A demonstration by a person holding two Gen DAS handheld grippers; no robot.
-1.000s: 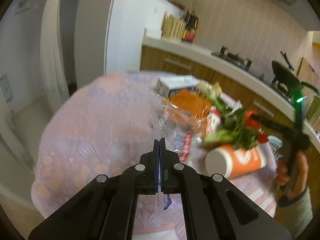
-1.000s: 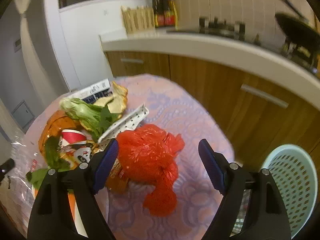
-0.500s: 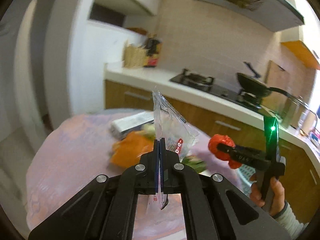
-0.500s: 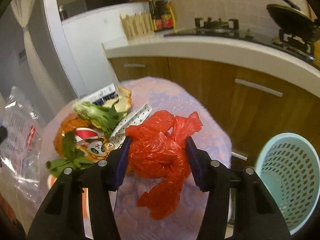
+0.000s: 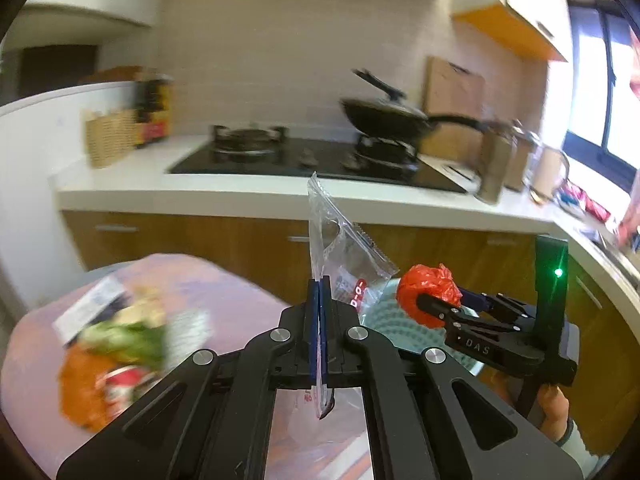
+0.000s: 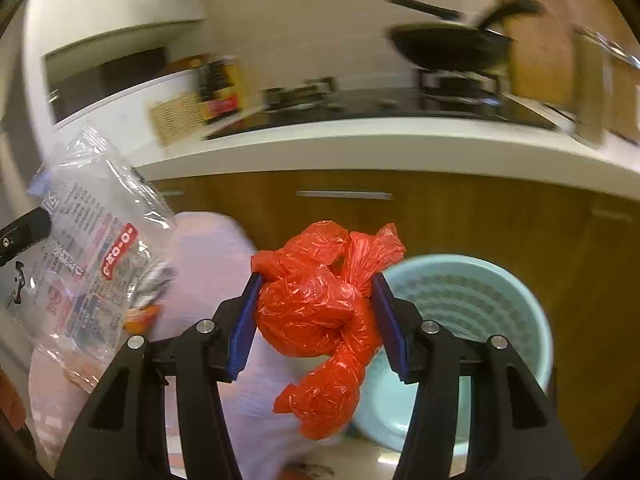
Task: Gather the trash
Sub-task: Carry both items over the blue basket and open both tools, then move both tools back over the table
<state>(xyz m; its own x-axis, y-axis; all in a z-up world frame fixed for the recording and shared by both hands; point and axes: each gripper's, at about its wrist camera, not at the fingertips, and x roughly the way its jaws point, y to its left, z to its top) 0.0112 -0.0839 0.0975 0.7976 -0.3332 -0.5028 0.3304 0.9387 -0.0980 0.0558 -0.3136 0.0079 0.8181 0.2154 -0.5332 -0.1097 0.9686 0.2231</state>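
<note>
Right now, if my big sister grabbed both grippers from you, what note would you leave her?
Left gripper: jaws shut on the clear wrapper, held up in the air.
Right gripper: jaws shut on the red bag, held near the blue basket, partly over its rim.
Done: both pieces are lifted off the table.
Left: drop the red bag into the basket, then the wrapper. After that, go back for the pile on the table: the greens, the orange packaging and the white box.

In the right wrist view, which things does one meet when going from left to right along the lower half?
Clear wrapper → red bag in the right tool → basket.
</note>
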